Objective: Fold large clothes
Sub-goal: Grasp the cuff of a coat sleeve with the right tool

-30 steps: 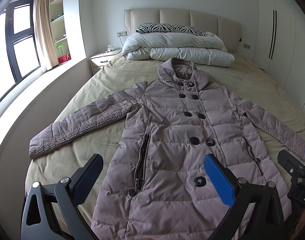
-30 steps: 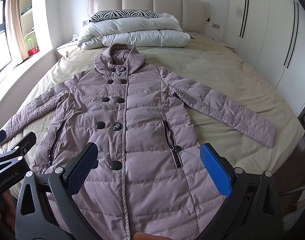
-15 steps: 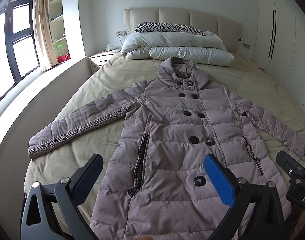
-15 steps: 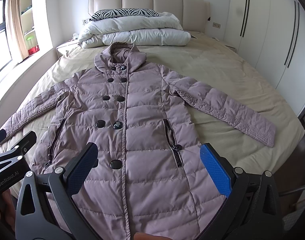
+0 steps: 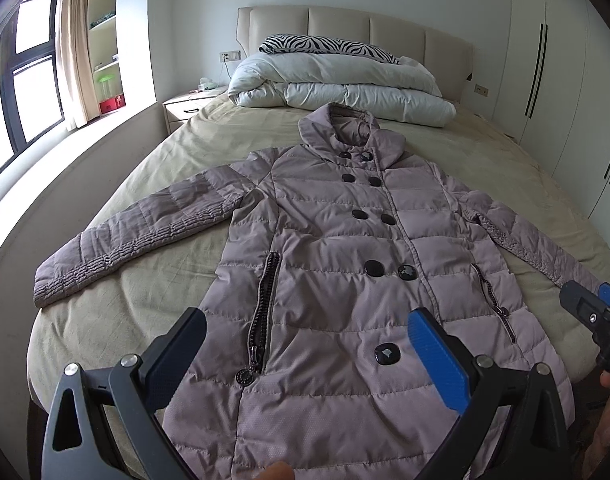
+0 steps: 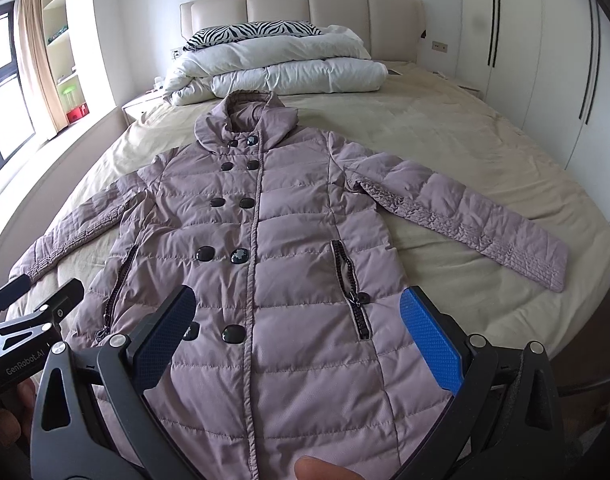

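Note:
A mauve quilted coat [image 5: 337,248] with dark buttons lies flat and face up on the bed, collar toward the headboard, both sleeves spread out; it also shows in the right wrist view [image 6: 265,240]. My left gripper [image 5: 305,356] is open and empty, hovering above the coat's hem on its left half. My right gripper [image 6: 297,336] is open and empty above the hem on the right half. The right gripper's tip shows at the right edge of the left wrist view [image 5: 597,320]; the left gripper shows at the left edge of the right wrist view [image 6: 29,320].
The beige bed [image 5: 165,184] carries a folded white duvet [image 5: 345,88] and a zebra pillow [image 5: 325,44] at the headboard. A nightstand [image 5: 185,106] and window ledge stand on the left. White wardrobe doors [image 6: 545,60] line the right.
Both grippers have drifted slightly over the hem; the view shifts a little. The coat has not moved and both grippers stay open.

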